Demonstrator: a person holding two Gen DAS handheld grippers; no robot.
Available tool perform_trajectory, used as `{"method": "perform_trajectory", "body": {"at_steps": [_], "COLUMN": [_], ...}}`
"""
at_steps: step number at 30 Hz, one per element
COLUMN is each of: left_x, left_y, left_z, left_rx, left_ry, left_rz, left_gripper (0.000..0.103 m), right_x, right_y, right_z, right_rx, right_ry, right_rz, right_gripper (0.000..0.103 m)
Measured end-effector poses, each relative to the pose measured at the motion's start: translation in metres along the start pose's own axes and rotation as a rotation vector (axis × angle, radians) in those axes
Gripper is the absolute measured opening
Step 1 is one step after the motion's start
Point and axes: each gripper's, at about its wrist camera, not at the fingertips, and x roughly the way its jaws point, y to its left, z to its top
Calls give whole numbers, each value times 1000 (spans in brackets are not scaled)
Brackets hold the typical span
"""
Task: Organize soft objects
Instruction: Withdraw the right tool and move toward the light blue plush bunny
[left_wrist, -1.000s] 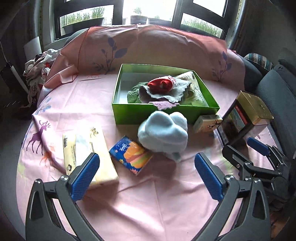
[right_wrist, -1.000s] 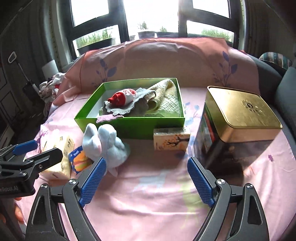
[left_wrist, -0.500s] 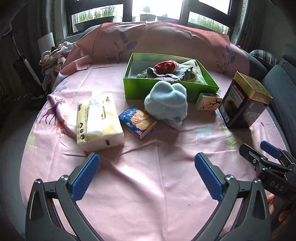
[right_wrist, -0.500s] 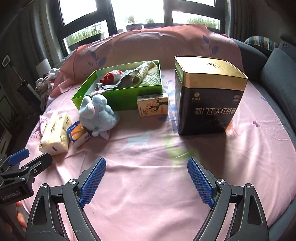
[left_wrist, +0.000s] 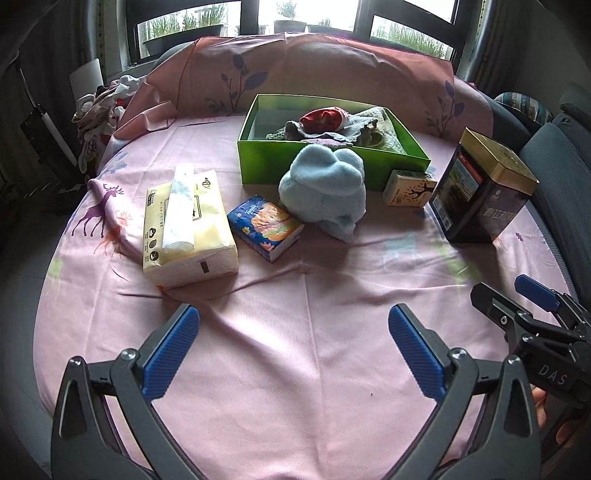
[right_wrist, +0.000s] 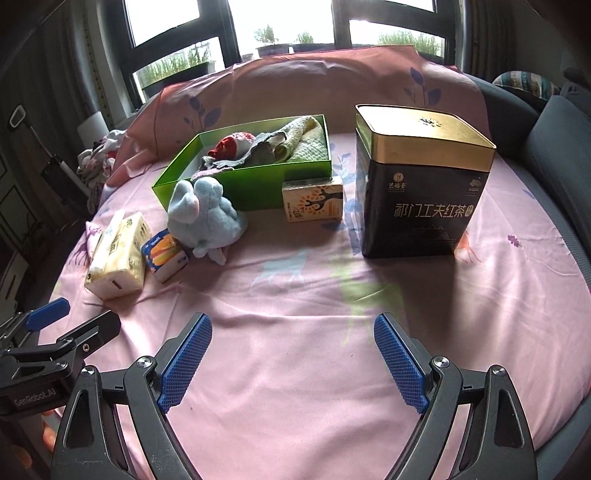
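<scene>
Reading the left wrist view from left to right, the items lie on a round table covered by a pink cloth (left_wrist: 295, 332). A soft tissue pack (left_wrist: 188, 229) lies at about 10 o'clock from the table centre. Just beside it, toward 11 o'clock, lies a small blue tissue packet (left_wrist: 264, 227). A light blue plush toy (left_wrist: 325, 188) sits at 12 o'clock, up against the front wall of the green box (left_wrist: 332, 162). The box already holds folded cloths and a red item (left_wrist: 323, 119). A small cream packet (left_wrist: 408, 188) lies at 1 o'clock, in front of the box's right corner. A black and gold tin (left_wrist: 480, 192) stands at 2 o'clock.

The left gripper (left_wrist: 295, 354) hangs over bare cloth at 6 o'clock. Its fingers are spread wide with nothing between them. The right gripper (right_wrist: 291, 365) is likewise spread wide and empty, over bare cloth at the near edge.

Judged from this layout, the step in hand is selection of the next item, as neither gripper holds anything. The plush toy, tissue pack and packets remain outside the box. The likely next move is a forward reach to the plush toy, the nearest soft item to the box. The fingers should close across its body before the lift. The toy will compress, so a deep grip is advisable.
</scene>
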Motion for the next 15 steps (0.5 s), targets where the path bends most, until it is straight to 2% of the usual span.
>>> {"method": "perform_trajectory", "body": {"at_steps": [15], "left_x": [9], "left_y": [0], "left_z": [12], "left_rx": [23], "left_ry": [-20], "left_rz": [30], "left_gripper": [102], "right_x": [20], "right_y": [4], "right_z": [6], "right_rx": [-14], "right_ry": [24], "right_rz": [-6], "right_gripper": [90]}}
